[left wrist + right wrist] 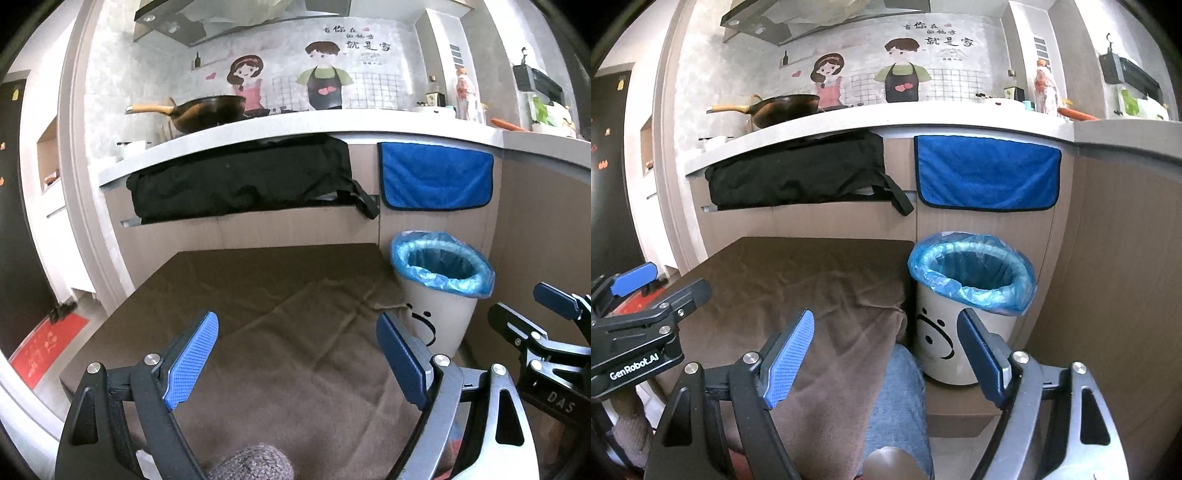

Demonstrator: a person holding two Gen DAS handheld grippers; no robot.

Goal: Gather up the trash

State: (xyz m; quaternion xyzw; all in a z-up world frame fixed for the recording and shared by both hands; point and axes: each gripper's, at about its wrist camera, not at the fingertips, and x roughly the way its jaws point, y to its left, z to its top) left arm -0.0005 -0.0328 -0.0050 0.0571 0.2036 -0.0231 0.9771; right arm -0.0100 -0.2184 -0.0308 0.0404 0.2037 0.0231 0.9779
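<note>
Both grippers, left (297,354) and right (886,354), had fingers spread, pinching nothing, above the brown cloth (258,295); the bin (971,291) stood just beside its right edge.

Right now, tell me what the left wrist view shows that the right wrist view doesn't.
Only the left wrist view: a red floor mat at lower left and a grey knitted sleeve at the bottom edge. Only the right wrist view: a leg in blue jeans beside the table. Both show the brown cloth-covered table, the lined trash bin, the blue towel, the wok, and both grippers open and empty.
</note>
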